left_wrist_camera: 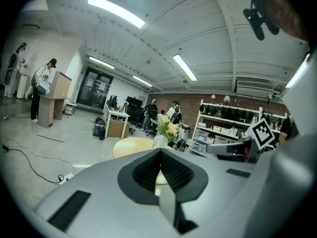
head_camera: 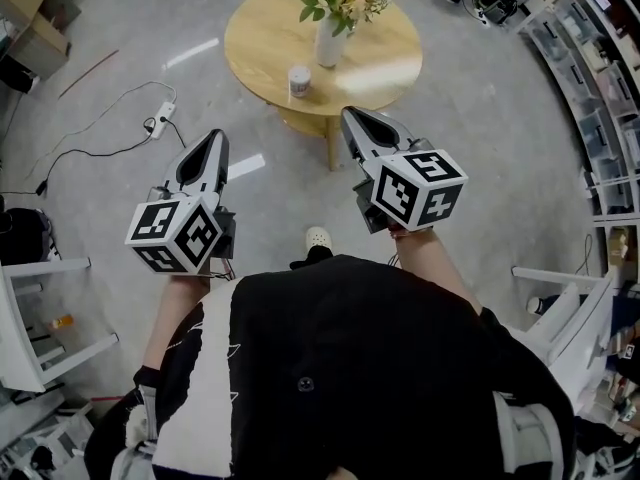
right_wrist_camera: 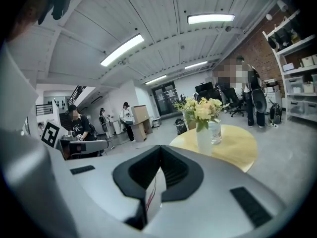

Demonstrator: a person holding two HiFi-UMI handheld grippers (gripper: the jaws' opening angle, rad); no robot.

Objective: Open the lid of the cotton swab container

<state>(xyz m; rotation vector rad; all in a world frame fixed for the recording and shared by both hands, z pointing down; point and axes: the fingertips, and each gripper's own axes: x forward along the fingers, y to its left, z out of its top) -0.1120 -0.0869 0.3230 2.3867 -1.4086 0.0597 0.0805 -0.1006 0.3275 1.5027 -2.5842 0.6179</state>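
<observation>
Nearest me: left hand-held gripper [head_camera: 213,140] held over floor, jaws pressed together, nothing between them. Right hand-held gripper [head_camera: 352,116] well apart from left one, jaws also pressed together, empty. I have both pointing toward round wooden tabletop [head_camera: 390,63] ahead. White power strip [head_camera: 160,115] with cable on floor at left. On tabletop's near edge: cotton swab container [head_camera: 299,80], upright, lid on, untouched. Just beyond it to right: white vase [head_camera: 329,43] with flowers. Shelving [head_camera: 590,88] at far right.
</observation>
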